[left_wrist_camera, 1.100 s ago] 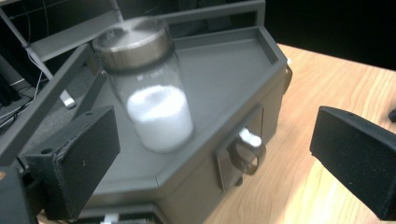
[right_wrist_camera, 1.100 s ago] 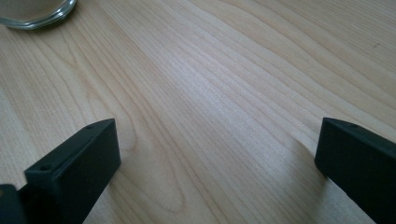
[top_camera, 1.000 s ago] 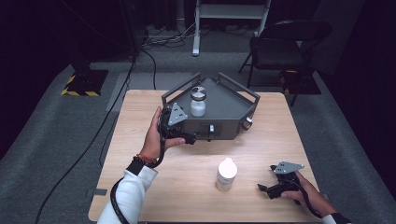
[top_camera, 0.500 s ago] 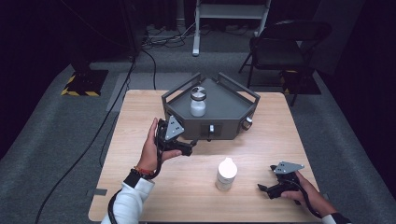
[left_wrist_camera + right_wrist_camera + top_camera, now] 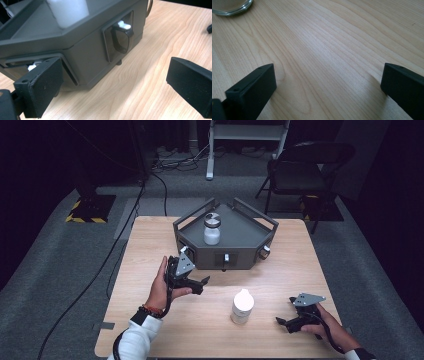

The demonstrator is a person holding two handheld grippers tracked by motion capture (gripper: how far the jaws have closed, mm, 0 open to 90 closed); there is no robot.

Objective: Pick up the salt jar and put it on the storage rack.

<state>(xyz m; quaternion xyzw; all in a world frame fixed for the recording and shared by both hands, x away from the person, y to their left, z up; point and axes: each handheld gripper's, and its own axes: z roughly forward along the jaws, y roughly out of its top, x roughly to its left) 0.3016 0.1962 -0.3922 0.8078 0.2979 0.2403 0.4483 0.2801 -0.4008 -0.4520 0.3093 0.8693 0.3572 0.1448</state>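
Left gripper (image 5: 200, 282), held in the person's left hand (image 5: 162, 287), has its 2 black jaws spread wide with nothing between them, and it sits just in front of the dark grey angular metal box (image 5: 225, 252), which stands at the far middle of the pale wooden table (image 5: 150, 235). In the left gripper view the jaws point at the box's front face, where a recessed black latch handle with a white tip (image 5: 121, 37) sits; the wide opening likely suits closing around that handle, though the jaws are not yet touching it. A second recess with a small white part (image 5: 32, 67) shows just behind the left jaw in that view.

On the box's flat top stands a white jar with a dark lid (image 5: 212, 228), fenced by low rails, probably to keep it from sliding off.

Nearer the person, a white plastic bottle with a rounded cap (image 5: 242, 306) stands upright on the bare table, well apart from the box, between the 2 grippers.

Right gripper (image 5: 281, 322) rests low at the table's near right corner in the right hand (image 5: 330, 327), jaws equally wide and empty; it seems parked out of the way. Its own view looks along bare wood, with a glass rim (image 5: 229, 7) at the top left corner.
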